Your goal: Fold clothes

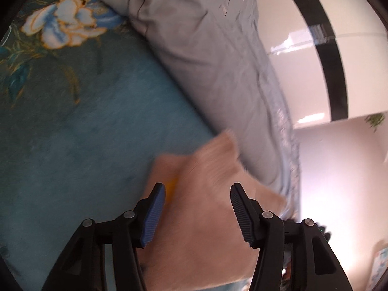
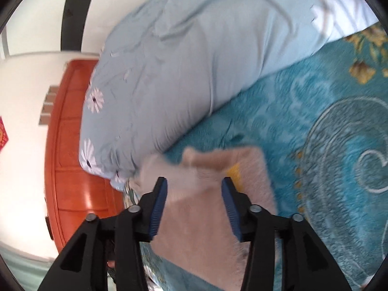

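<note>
A beige fuzzy garment (image 1: 206, 208) lies folded on a teal floral bedspread (image 1: 72, 145). It also shows in the right wrist view (image 2: 206, 218), with a small yellow patch (image 2: 234, 169) on it. My left gripper (image 1: 197, 189) is open above the garment, jaws wide apart and holding nothing. My right gripper (image 2: 194, 181) is open above the same garment, also holding nothing. Both views are blurred by motion.
A pale blue-grey quilt (image 1: 206, 60) with daisy print lies bunched along the bedspread's edge, also in the right wrist view (image 2: 181, 72). Beyond it are a white wall (image 1: 303, 72), a black frame (image 1: 325, 48) and an orange-red wooden door (image 2: 70, 157).
</note>
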### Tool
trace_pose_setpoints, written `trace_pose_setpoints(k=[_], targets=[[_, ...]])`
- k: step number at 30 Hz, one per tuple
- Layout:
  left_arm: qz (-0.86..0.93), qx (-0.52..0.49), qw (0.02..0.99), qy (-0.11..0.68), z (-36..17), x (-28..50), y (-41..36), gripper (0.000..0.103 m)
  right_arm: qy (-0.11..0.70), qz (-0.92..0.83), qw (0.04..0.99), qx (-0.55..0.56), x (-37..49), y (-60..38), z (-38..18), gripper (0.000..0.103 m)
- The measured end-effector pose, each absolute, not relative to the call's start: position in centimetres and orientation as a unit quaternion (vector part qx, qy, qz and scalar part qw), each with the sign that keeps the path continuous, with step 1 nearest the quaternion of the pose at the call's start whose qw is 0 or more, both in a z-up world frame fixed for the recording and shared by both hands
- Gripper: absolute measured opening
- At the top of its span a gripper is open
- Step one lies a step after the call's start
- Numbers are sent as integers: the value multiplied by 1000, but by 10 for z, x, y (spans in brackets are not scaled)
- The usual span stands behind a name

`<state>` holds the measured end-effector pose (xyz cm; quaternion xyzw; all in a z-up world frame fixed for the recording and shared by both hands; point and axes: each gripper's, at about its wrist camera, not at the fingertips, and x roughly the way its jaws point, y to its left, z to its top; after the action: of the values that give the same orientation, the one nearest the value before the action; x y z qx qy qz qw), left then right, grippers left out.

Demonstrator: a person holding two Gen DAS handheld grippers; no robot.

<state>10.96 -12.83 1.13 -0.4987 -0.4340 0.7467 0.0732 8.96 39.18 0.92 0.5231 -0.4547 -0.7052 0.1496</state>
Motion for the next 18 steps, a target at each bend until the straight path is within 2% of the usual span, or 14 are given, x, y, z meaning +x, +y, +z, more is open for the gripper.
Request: trace_pose_setpoints(k=[3,6,7,12,18], targets=[[740,-526,72,-413,-4,119,-119,60,-445,-705,147,533,106,395,-1,53],[725,-547,75,-411,-23,126,-110,61,-436,-704,145,542,123,398,-11,63],[722,-548,78,-415,-27,127,-109,64,-433,-703,145,545,129,398,-14,67],[700,-547,100,-447,-48,126,-102,69,-425,-694,155,561,142,387,-38,70],[699,-548,125,-442,-53,117,-88,76,-416,-698,166,558,130,372,-46,73]])
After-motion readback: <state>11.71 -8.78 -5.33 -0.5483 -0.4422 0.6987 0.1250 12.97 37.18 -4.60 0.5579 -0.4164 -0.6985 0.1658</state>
